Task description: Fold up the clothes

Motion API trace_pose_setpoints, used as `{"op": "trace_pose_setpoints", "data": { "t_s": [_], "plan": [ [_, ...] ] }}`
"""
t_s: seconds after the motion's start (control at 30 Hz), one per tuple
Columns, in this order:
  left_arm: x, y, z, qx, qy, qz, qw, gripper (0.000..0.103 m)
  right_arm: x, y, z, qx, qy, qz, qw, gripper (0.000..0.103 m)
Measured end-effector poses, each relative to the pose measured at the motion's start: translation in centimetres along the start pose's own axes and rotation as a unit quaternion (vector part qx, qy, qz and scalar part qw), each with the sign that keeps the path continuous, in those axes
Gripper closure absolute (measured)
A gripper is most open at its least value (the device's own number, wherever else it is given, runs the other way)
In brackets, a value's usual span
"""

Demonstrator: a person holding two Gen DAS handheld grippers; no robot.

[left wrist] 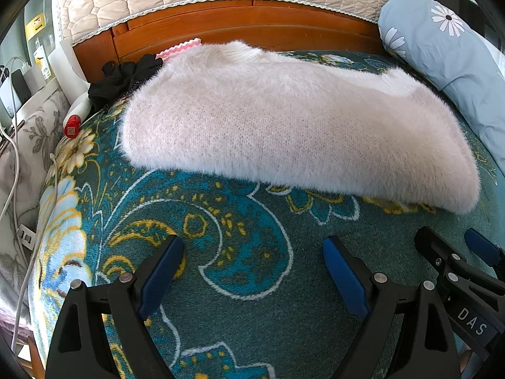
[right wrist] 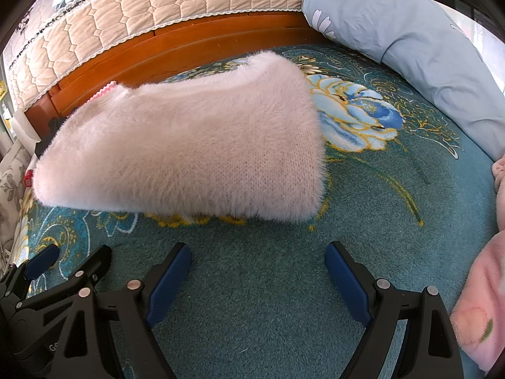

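A fluffy pale pink sweater [left wrist: 284, 126] lies folded in a compact block on the teal flowered bedspread [left wrist: 246, 252]; it also shows in the right wrist view [right wrist: 189, 148]. My left gripper [left wrist: 254, 246] is open and empty, just short of the sweater's near edge. My right gripper [right wrist: 257, 252] is open and empty, also just short of that edge. The two grippers sit side by side: the right one shows at the left wrist view's right edge [left wrist: 454, 243], the left one at the right wrist view's left edge [right wrist: 75, 255].
A black garment [left wrist: 126, 79] and a pink-striped cloth [left wrist: 180, 49] lie behind the sweater by the wooden bed frame [left wrist: 252, 28]. A blue flowered pillow [right wrist: 410, 47] lies at the right. Pink clothing [right wrist: 483, 300] sits at the near right. Cables [left wrist: 19, 189] and a red-capped item [left wrist: 72, 126] are at the left.
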State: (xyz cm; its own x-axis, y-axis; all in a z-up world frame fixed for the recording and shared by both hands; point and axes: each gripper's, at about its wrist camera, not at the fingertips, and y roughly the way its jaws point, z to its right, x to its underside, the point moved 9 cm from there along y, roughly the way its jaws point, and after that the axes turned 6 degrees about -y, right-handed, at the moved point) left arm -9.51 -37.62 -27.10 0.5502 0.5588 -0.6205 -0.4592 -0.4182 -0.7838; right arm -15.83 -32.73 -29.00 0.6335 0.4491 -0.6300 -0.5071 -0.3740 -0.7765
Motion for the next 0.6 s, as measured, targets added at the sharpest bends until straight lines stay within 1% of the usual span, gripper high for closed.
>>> {"op": "trace_pose_setpoints", "data": {
  "t_s": [0.6],
  "plan": [
    [-0.32, 0.33, 0.36, -0.001, 0.002, 0.0, 1.0, 0.012, 0.02, 0.0, 0.02, 0.004, -0.001, -0.001, 1.0, 0.013]
  ]
}}
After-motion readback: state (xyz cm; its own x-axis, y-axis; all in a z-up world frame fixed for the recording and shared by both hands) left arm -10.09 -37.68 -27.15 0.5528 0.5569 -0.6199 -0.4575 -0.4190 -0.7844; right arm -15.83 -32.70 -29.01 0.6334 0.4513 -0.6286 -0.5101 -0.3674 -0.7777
